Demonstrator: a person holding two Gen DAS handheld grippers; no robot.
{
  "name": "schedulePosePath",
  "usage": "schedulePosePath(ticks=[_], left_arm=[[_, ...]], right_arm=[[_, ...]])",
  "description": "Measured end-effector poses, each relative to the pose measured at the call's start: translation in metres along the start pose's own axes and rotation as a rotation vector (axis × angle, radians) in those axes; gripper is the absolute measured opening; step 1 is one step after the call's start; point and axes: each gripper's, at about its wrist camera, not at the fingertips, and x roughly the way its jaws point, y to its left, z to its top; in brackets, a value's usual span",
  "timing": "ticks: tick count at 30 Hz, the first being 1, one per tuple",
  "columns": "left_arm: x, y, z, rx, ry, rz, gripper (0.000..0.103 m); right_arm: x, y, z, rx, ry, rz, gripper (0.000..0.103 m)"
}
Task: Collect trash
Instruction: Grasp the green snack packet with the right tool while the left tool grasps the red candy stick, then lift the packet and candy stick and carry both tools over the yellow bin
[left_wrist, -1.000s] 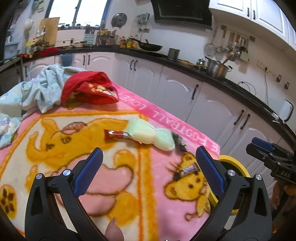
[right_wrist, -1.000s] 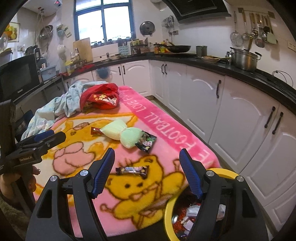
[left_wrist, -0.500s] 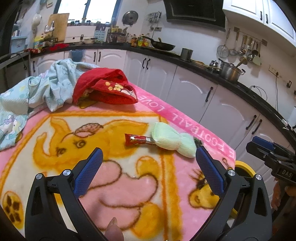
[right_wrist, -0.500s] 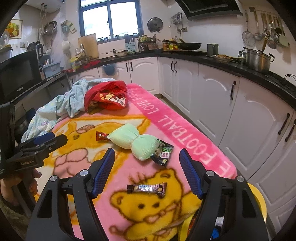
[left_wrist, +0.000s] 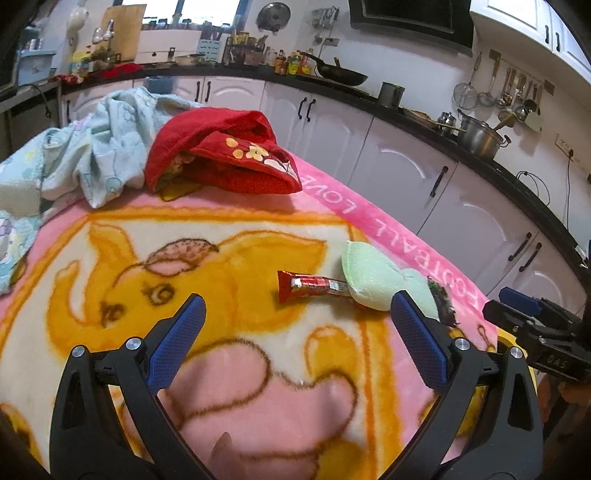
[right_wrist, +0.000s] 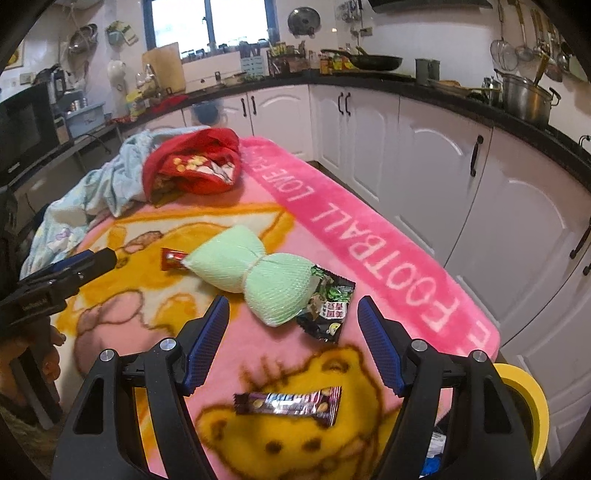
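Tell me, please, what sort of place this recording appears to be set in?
Most likely a home kitchen: white cabinets run under a dark countertop, a steel pot and a frying pan stand on it, and utensils hang on the wall.

Blanket (right_wrist: 369, 236) spread over the table, bearing all items; mesh pouch (right_wrist: 255, 273) at centre; stick wrapper (right_wrist: 171, 258) touching its left end; snack packet (right_wrist: 328, 306) partly under its right end; candy bar (right_wrist: 288, 402) nearer the camera, apart; crumpled cloths (right_wrist: 192, 166) behind at the far end; bin (right_wrist: 524, 391) below the near right corner.
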Motion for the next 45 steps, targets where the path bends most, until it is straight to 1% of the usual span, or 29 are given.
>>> schedulePosePath(ticks=[1,2,4,6,8,11,13,15,16,17,18,21,23,24,25,31,33,36,42,45], left_arm=[[0.006,0.002,0.002,-0.005,0.008,-0.010,0.086],[0.012,0.005,0.003,-0.011,0.016,-0.014,0.084],[0.024,0.010,0.006,-0.026,0.035,-0.018,0.076],[0.040,0.018,0.009,-0.063,0.070,-0.042,0.069],[0.054,0.027,0.011,-0.120,0.109,-0.075,0.067],[0.068,0.035,0.010,-0.166,0.150,-0.108,0.061],[0.075,0.035,0.010,-0.175,0.168,-0.122,0.057],[0.081,0.033,0.009,-0.168,0.185,-0.130,0.052],[0.083,0.031,0.009,-0.168,0.191,-0.136,0.051],[0.086,0.030,0.008,-0.172,0.201,-0.153,0.048],[0.088,0.029,0.006,-0.178,0.208,-0.165,0.043],[0.093,0.027,0.003,-0.177,0.223,-0.177,0.030],[0.092,0.027,0.001,-0.181,0.227,-0.190,0.023],[0.091,0.027,0.000,-0.181,0.227,-0.193,0.016],[0.090,0.027,-0.002,-0.181,0.228,-0.194,0.011],[0.089,0.030,-0.008,-0.192,0.244,-0.224,0.007],[0.084,0.029,-0.011,-0.186,0.244,-0.223,0.006],[0.076,0.027,-0.015,-0.174,0.241,-0.214,0.006],[0.053,0.027,-0.030,-0.148,0.224,-0.160,0.005],[0.043,0.029,-0.036,-0.144,0.217,-0.146,0.005]], right_arm=[[0.005,-0.001,0.000,0.002,0.008,-0.003,0.065],[0.011,-0.002,0.001,0.004,0.017,-0.004,0.063],[0.025,-0.005,0.003,0.017,0.045,-0.002,0.062],[0.037,-0.007,0.005,0.034,0.067,0.002,0.058],[0.045,-0.009,0.007,0.045,0.083,0.010,0.056],[0.055,-0.011,0.008,0.056,0.105,0.012,0.052],[0.060,-0.016,0.006,0.062,0.126,0.015,0.048],[0.065,-0.018,0.004,0.071,0.148,0.025,0.039],[0.066,-0.019,0.002,0.075,0.153,0.030,0.036],[0.066,-0.020,0.001,0.077,0.155,0.037,0.031],[0.066,-0.021,0.000,0.074,0.156,0.040,0.024],[0.068,-0.019,-0.003,0.059,0.166,0.038,0.017],[0.068,-0.019,-0.007,0.051,0.178,0.041,0.015],[0.067,-0.020,-0.008,0.050,0.180,0.041,0.014],[0.067,-0.020,-0.010,0.047,0.182,0.041,0.013],[0.061,-0.023,-0.016,0.046,0.179,0.039,0.011],[0.058,-0.022,-0.016,0.040,0.174,0.035,0.010],[0.050,-0.020,-0.016,0.028,0.155,0.030,0.008],[0.039,-0.020,-0.018,0.022,0.143,0.030,0.008],[0.032,-0.019,-0.021,0.019,0.138,0.033,0.008]])
